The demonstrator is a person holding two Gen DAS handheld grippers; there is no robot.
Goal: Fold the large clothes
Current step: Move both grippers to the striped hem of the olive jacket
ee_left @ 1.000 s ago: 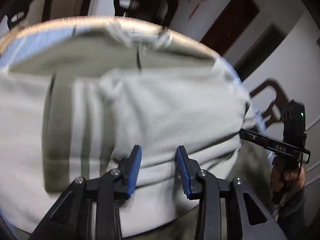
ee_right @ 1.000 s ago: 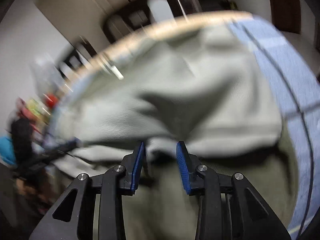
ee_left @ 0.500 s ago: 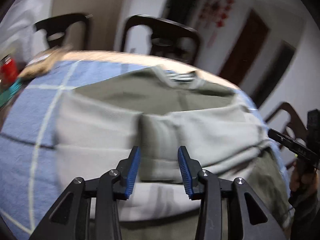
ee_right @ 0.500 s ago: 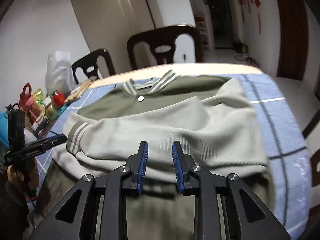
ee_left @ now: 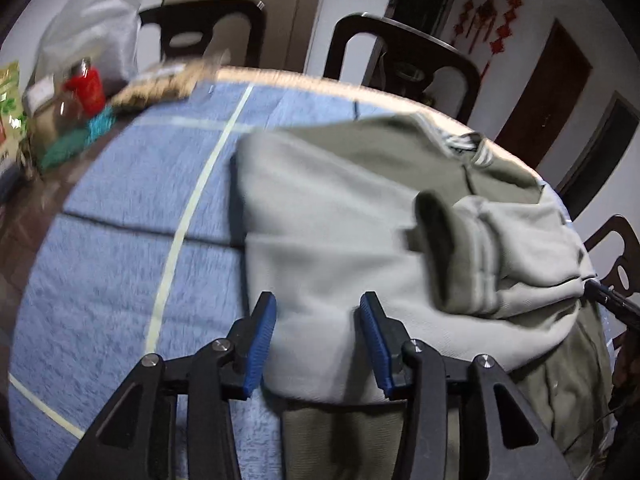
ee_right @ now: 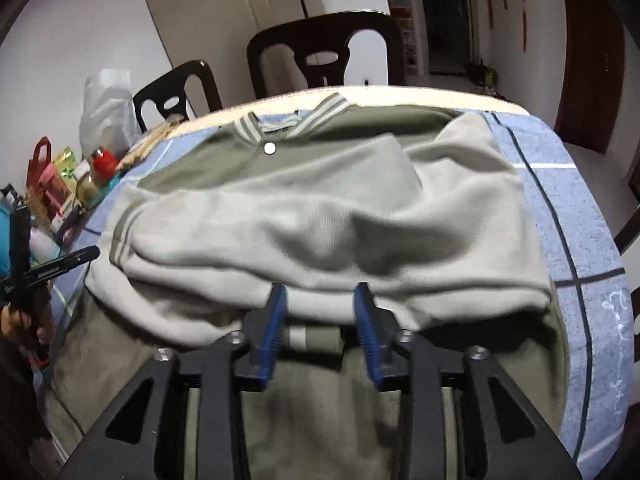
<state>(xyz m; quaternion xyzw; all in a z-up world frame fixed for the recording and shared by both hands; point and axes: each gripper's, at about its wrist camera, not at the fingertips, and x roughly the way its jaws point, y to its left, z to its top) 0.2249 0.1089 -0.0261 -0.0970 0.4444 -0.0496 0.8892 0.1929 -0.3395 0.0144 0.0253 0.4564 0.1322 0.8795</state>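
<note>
Olive jacket (ee_right: 320, 220) beyond right gripper (ee_right: 318, 316)

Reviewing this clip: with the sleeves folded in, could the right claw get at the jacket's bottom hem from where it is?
Probably yes. The right claw, jaws opening and gripping nothing, sits just over the dark green lower body of the jacket. Nothing lies on that part; the folded sleeves sit beyond the pads. The hem itself is out of frame.

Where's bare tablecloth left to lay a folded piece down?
Free: blue tablecloth between the jacket and the jars, and the strip off the jacket's far sleeve. Crowded: the jar corner.
</note>
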